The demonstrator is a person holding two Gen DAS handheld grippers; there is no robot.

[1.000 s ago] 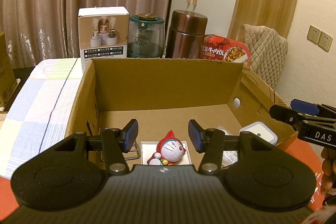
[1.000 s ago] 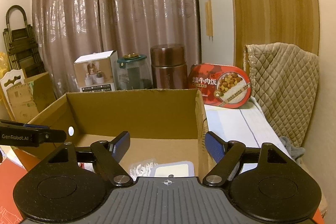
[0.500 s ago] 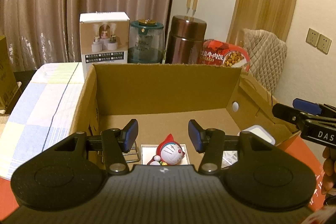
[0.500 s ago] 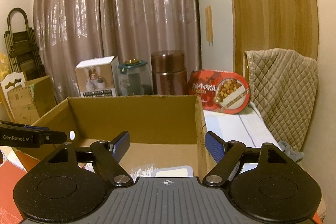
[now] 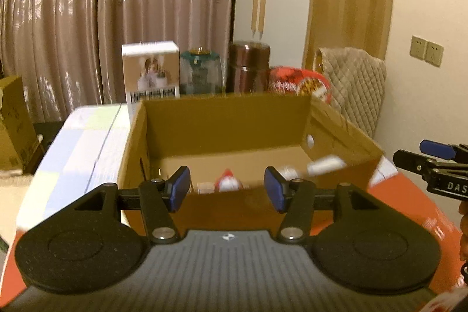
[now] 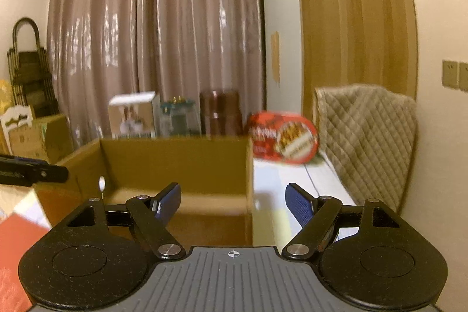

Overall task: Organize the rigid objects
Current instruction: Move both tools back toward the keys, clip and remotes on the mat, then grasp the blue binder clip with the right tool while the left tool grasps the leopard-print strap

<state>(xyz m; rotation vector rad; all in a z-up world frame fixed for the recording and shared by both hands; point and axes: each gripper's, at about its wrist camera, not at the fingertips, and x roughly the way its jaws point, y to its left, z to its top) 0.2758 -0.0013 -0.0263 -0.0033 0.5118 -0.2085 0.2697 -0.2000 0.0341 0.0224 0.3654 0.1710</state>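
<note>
An open cardboard box (image 5: 222,125) stands on the bed ahead of both grippers. Inside it, low at the front, lie a red-and-white cartoon figurine (image 5: 228,182) and a white square container (image 5: 324,164), both blurred. My left gripper (image 5: 226,189) hangs in front of the box's near wall; its jaws are opening and nothing is between them. My right gripper (image 6: 232,202) is open and empty, facing the box's right wall (image 6: 248,171). The right gripper's tip also shows at the right edge of the left wrist view (image 5: 433,165).
Behind the box stand a white product carton (image 5: 150,72), a teal-lidded jar (image 5: 200,75), a brown metal canister (image 5: 248,66) and a red food tin (image 5: 301,84). A quilted cushion (image 6: 365,133) leans at the right. A red surface (image 5: 409,206) lies under the box's near corner. Cardboard boxes (image 5: 13,122) stand at left.
Both grippers have pulled back from the box, which now looks smaller and farther. The figurine sits lower behind the near wall. The left jaws stand slightly wider.
</note>
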